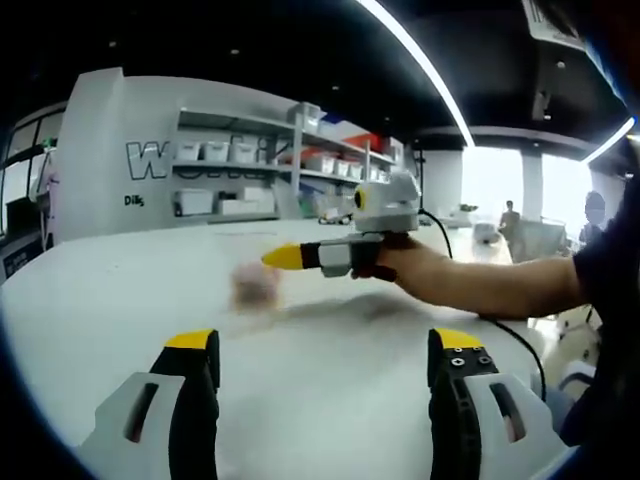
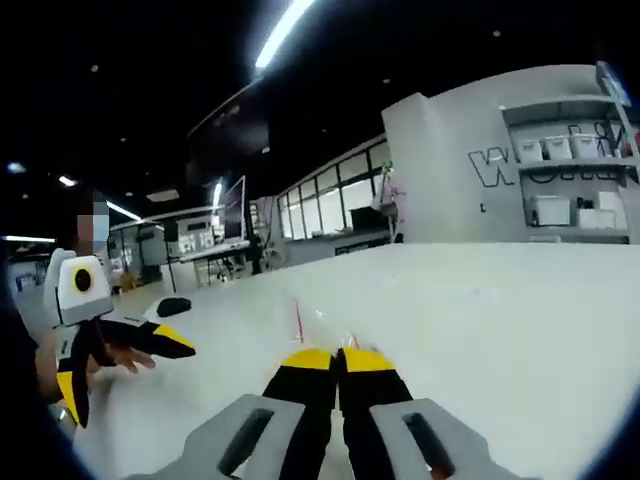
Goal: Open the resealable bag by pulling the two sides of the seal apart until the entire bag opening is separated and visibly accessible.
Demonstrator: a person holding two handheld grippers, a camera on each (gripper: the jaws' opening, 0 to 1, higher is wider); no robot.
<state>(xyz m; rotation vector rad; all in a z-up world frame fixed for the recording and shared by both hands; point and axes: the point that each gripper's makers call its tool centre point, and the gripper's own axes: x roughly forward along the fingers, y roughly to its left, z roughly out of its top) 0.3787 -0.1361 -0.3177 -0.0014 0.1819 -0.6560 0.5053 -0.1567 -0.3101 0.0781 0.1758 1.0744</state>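
The resealable bag (image 1: pixel 252 285) is a blurred, pale pinkish shape just below and left of the yellow tip of my right gripper (image 1: pixel 283 257), which a hand holds out over the white table (image 1: pixel 330 400). In the right gripper view, thin clear film with a red seal line (image 2: pixel 298 320) rises from between the tips of my right gripper (image 2: pixel 338 358), whose jaws are pressed together on it. My left gripper (image 1: pixel 322 340) stands wide open, short of the bag, with nothing between its fingers. The left gripper (image 2: pixel 120 365) also shows with its jaws spread, held in a hand.
The white table (image 2: pixel 500 330) stretches wide on every side. A small black object (image 2: pixel 175 305) lies on it near the left gripper. Shelves with white bins (image 1: pixel 215 175) stand behind the table. A black cable (image 1: pixel 520 340) trails from the right gripper. People stand far back (image 1: pixel 510 215).
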